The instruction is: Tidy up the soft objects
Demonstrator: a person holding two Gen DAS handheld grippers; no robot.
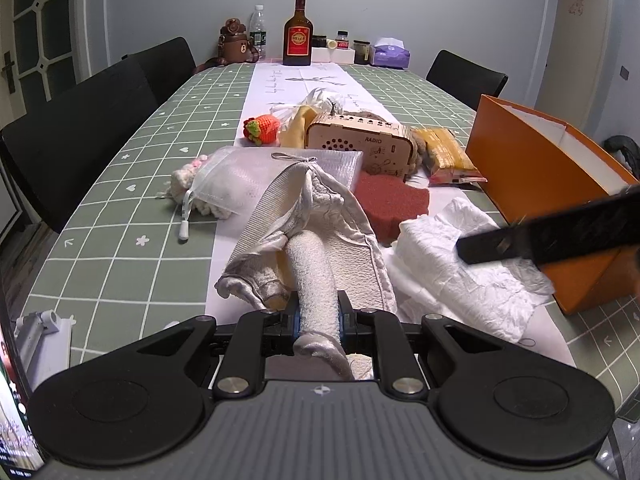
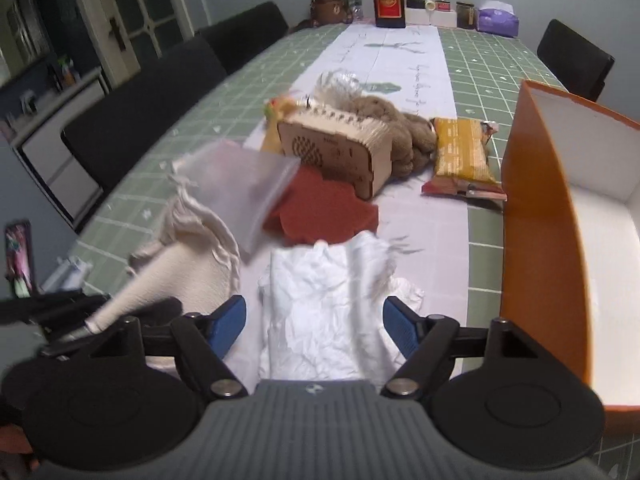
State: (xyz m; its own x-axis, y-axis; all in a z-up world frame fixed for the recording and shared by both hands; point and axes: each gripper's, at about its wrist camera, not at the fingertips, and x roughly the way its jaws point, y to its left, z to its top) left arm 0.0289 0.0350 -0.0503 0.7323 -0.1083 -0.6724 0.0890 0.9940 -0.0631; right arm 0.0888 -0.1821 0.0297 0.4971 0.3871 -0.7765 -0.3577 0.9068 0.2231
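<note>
Two grippers work over a green checked tablecloth with a white runner down its middle. The left gripper is clamped on a rolled end of a cream towel, a nubbly terry cloth with a satiny grey hem, which bunches in soft folds toward twelve o'clock from the pads and sags onto the runner. The right gripper points steeply down, its blue ribbed pads spread wide with nothing pressed between them; a crinkled white paper-like sheet lies flat below the gap. At one o'clock from the towel sits a rust-red sponge with a lobed outline, coarse and porous. At ten o'clock, a sheer mesh drawstring pouch rests over something fluffy. Farther up stand a boxy plywood radio, a crocheted strawberry and a yellow snack packet. At three o'clock, an open orange box with white lining touches the sheet's edge.
</note>
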